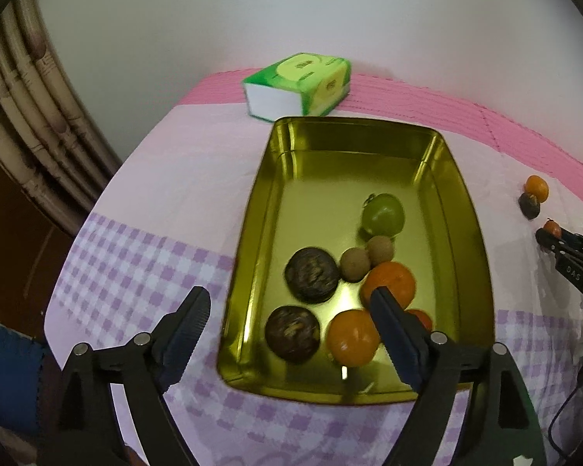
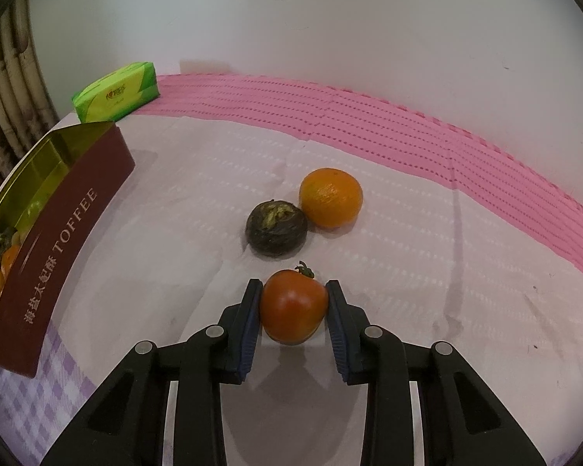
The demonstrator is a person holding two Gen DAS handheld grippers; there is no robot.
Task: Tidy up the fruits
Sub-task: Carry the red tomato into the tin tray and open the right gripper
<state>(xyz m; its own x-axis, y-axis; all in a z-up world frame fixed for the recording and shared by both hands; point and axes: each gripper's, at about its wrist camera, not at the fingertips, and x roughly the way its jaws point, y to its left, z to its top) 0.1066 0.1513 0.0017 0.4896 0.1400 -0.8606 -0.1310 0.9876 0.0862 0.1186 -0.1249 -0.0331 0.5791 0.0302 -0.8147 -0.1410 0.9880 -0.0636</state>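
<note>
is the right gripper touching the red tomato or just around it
Touching. The right wrist view shows the right gripper with both pads pressed flush against the sides of the red tomato, no gap visible.

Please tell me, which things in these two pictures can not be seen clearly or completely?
- Red fruit in the tin, left wrist view: mostly hidden behind the left gripper's finger.
- Tin contents, right wrist view: cut off by the tin wall.
- Right gripper's tomato, left wrist view: too small.
</note>
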